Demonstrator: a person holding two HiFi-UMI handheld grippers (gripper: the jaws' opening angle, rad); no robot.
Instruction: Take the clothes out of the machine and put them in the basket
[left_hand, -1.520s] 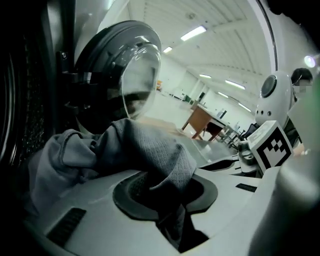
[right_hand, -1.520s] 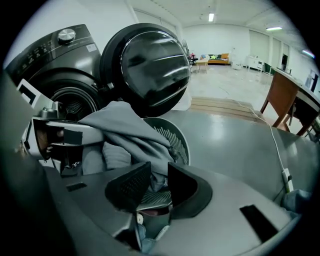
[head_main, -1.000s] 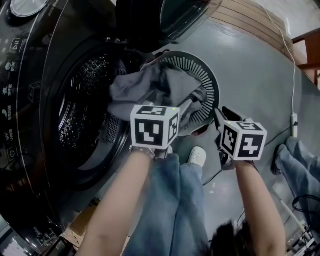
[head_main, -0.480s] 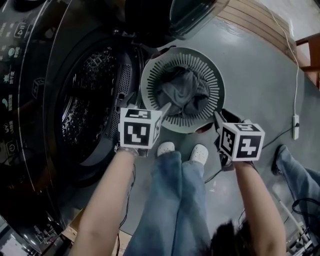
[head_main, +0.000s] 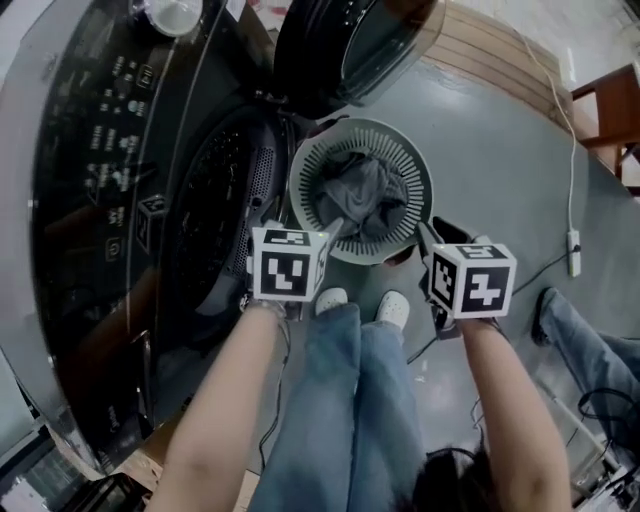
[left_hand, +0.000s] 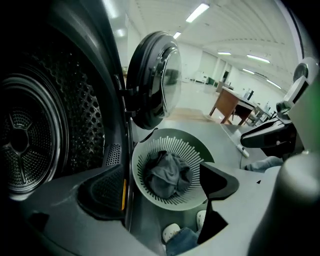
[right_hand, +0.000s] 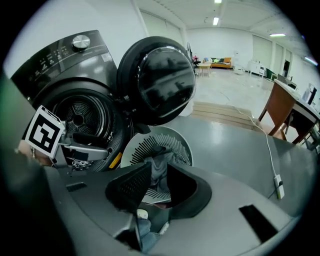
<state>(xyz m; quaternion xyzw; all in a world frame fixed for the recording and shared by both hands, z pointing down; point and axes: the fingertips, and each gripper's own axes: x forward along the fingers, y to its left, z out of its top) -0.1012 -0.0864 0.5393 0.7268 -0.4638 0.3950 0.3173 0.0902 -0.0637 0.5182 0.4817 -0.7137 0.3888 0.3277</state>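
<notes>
The grey clothes (head_main: 360, 195) lie bunched in the round slatted basket (head_main: 420, 190) on the floor in front of the machine's open drum (head_main: 215, 200). My left gripper (head_main: 325, 228) hovers over the basket's near rim. Its jaws have just been opening and stand wide, nothing between them. In the left gripper view the clothes (left_hand: 167, 172) and basket (left_hand: 195, 150) show past the left gripper (left_hand: 160, 185). My right gripper (head_main: 432, 238) hangs just right of the basket. In the right gripper view, the right gripper (right_hand: 159, 184) has a narrow gap and holds nothing; the clothes (right_hand: 159, 167) show beyond.
The machine's round door (head_main: 350, 50) stands swung open above the basket. My own legs and white shoes (head_main: 393, 308) are just below it. A cable with a plug block (head_main: 573, 250) runs along the floor at right, near another person's legs (head_main: 590, 340) and wooden furniture (head_main: 610, 110).
A second ago the left gripper held the grey cloth up between drum and basket. The cloth now lies in the basket, let go. Both grippers have lifted slightly.
</notes>
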